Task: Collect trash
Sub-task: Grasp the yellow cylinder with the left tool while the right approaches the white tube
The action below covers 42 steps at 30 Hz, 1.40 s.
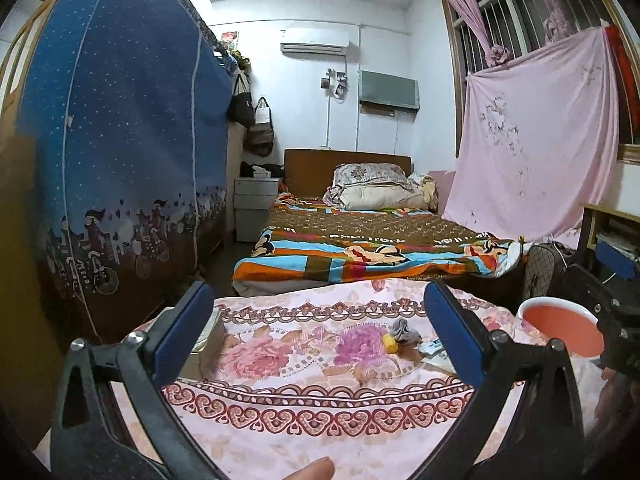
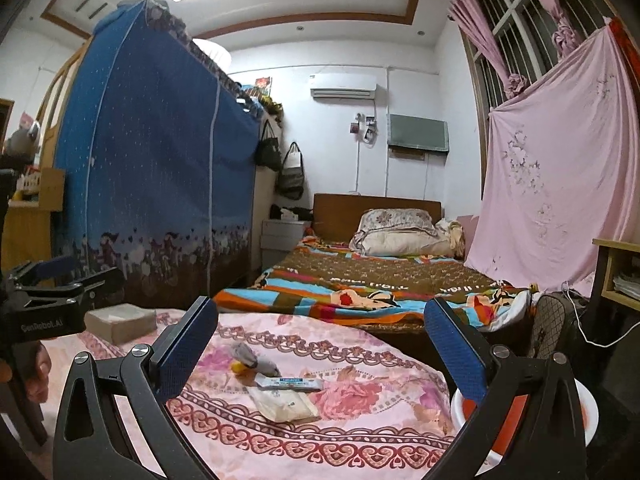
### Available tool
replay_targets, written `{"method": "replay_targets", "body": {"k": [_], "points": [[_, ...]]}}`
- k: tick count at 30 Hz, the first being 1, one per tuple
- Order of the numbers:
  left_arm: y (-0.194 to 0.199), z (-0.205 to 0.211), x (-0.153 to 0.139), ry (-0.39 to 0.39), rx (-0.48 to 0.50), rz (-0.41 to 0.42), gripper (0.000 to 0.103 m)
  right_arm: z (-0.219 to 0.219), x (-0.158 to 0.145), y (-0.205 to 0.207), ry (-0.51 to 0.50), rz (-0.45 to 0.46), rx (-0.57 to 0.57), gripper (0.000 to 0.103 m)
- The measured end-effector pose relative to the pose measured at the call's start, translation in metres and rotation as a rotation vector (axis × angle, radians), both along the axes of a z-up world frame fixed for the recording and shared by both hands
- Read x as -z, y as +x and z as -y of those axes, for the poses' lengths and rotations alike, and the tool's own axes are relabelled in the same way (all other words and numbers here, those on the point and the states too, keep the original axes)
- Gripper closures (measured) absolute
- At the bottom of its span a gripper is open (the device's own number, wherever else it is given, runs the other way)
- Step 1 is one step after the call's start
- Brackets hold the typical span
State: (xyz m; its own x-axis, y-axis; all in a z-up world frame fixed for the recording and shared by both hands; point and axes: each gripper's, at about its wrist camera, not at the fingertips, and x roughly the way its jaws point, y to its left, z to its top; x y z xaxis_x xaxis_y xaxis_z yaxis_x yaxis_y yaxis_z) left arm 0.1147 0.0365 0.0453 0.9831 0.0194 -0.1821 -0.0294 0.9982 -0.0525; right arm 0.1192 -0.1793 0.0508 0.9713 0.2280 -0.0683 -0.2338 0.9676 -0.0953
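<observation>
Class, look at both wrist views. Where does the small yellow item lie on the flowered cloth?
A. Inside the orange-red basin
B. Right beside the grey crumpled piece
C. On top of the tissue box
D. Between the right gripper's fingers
B: the yellow item lies against the grey crumpled piece on the flowered cloth, apart from the basin and the tissue box.

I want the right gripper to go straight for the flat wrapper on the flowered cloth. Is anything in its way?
Nothing visible. The right gripper is open above the cloth, and the wrapper lies flat in front of it, in the open. A small tube lies just beyond it.
</observation>
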Motion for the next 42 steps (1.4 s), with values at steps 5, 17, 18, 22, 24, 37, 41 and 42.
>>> {"method": "replay_targets", "body": {"k": [5, 17, 18, 22, 24, 37, 41, 42], "points": [[0.009, 0.002, 0.005, 0.017, 0.017, -0.022, 0.014, -0.003, 0.005, 0.009, -0.016, -0.026, -0.008, 0.0], [0.076, 0.004, 0.034, -0.009, 0.105, -0.364, 0.022, 0.009, 0.031, 0.083, 0.0, -0.461, -0.003, 0.0], [0.082, 0.004, 0.039, -0.014, 0.106, -0.406, 0.025, 0.008, 0.035, 0.087, -0.002, -0.492, -0.014, 0.002], [0.1, 0.0, 0.057, -0.056, 0.141, -0.52, 0.047, -0.002, 0.051, 0.103, -0.037, -0.621, -0.079, 0.013], [0.104, -0.001, 0.062, -0.072, 0.15, -0.556, 0.049, -0.009, 0.058, 0.109, -0.06, -0.669, -0.113, 0.017], [0.142, 0.027, 0.07, -0.093, 0.287, -0.635, 0.064, -0.023, 0.077, 0.133, -0.134, -0.801, -0.205, 0.05], [0.156, 0.043, 0.074, -0.078, 0.331, -0.665, 0.073, -0.006, 0.075, 0.125, -0.133, -0.782, -0.172, 0.051], [0.159, 0.046, 0.075, -0.072, 0.335, -0.669, 0.075, -0.001, 0.074, 0.124, -0.122, -0.778, -0.164, 0.051]]}}
